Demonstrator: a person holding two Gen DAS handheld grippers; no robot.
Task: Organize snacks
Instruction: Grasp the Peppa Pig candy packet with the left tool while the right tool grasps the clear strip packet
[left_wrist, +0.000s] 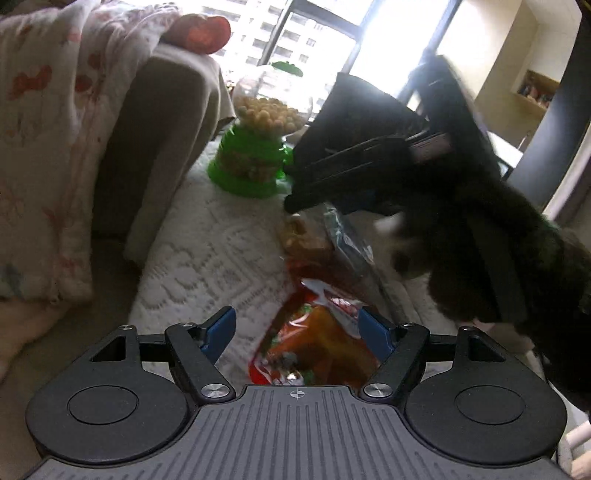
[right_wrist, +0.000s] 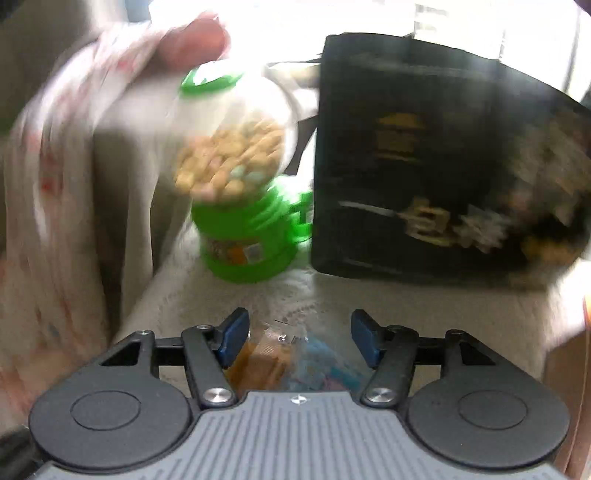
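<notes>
Right now both grippers' jaws stand released — left gripper (left_wrist: 297, 328) straddling a red snack bag (left_wrist: 314, 347) at lower centre, right gripper (right_wrist: 299, 332) over a clear snack packet (right_wrist: 288, 363) — on the lace-covered desk (left_wrist: 207, 266).

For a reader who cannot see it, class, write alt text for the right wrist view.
An open claw hovers over a clear packet of biscuits lying on a white lace cloth. Behind stand a green candy dispenser filled with pale sweets and a black box with gold print; the picture is blurred.
</notes>
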